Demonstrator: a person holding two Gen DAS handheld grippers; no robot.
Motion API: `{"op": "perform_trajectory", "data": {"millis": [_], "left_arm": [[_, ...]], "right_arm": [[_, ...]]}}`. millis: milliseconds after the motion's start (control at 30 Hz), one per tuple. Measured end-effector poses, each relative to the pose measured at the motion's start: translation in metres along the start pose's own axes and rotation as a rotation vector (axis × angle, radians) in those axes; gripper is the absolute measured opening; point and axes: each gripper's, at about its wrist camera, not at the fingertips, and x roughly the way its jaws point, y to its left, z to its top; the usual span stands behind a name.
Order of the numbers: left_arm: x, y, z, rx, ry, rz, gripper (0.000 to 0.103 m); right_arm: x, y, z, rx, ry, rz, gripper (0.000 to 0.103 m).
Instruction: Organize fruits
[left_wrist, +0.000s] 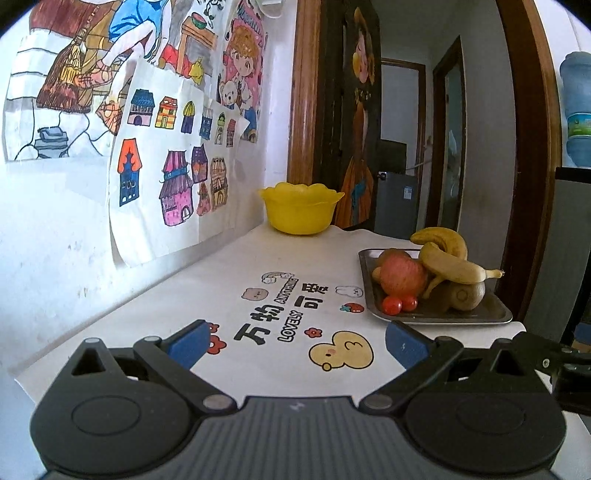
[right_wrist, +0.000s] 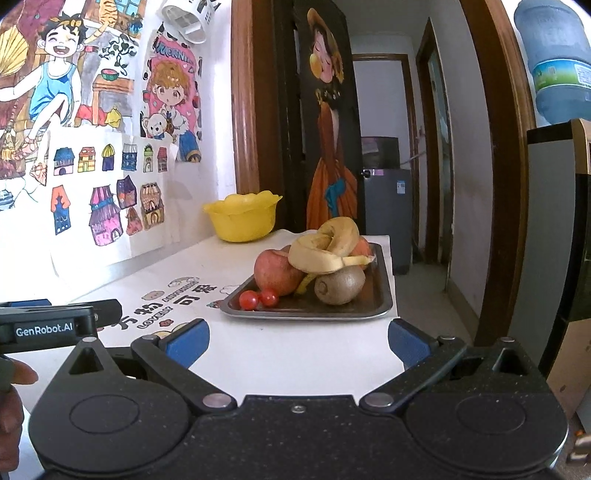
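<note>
A metal tray (left_wrist: 491, 317) (right_wrist: 384, 291) on the white table holds a red apple (left_wrist: 402, 275) (right_wrist: 275, 273), two bananas (left_wrist: 448, 264) (right_wrist: 325, 247), a kiwi (left_wrist: 463, 295) (right_wrist: 340, 284) and two cherry tomatoes (left_wrist: 392, 305) (right_wrist: 249, 300). An empty yellow bowl (left_wrist: 299, 208) (right_wrist: 242, 216) stands at the table's far end by the wall. My left gripper (left_wrist: 297, 341) is open and empty, low over the table, left of the tray. My right gripper (right_wrist: 297, 339) is open and empty, just before the tray's near edge.
The white tablecloth (left_wrist: 236, 273) carries cartoon prints. A wall with drawings (left_wrist: 166, 177) runs along the left. A dark door (right_wrist: 332, 129) and doorway lie behind the table. The table's right edge (right_wrist: 393, 295) drops off beside the tray. The left gripper's body (right_wrist: 48, 325) shows at left.
</note>
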Motion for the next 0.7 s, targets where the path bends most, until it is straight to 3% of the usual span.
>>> {"op": "perform_trajectory", "data": {"millis": [700], "left_arm": [[0.0032, 0.0048, -0.0035, -0.014, 0.016, 0.02, 0.102]], "right_arm": [[0.0046, 0.0007, -0.0048, -0.005, 0.028, 0.003, 0.102]]}}
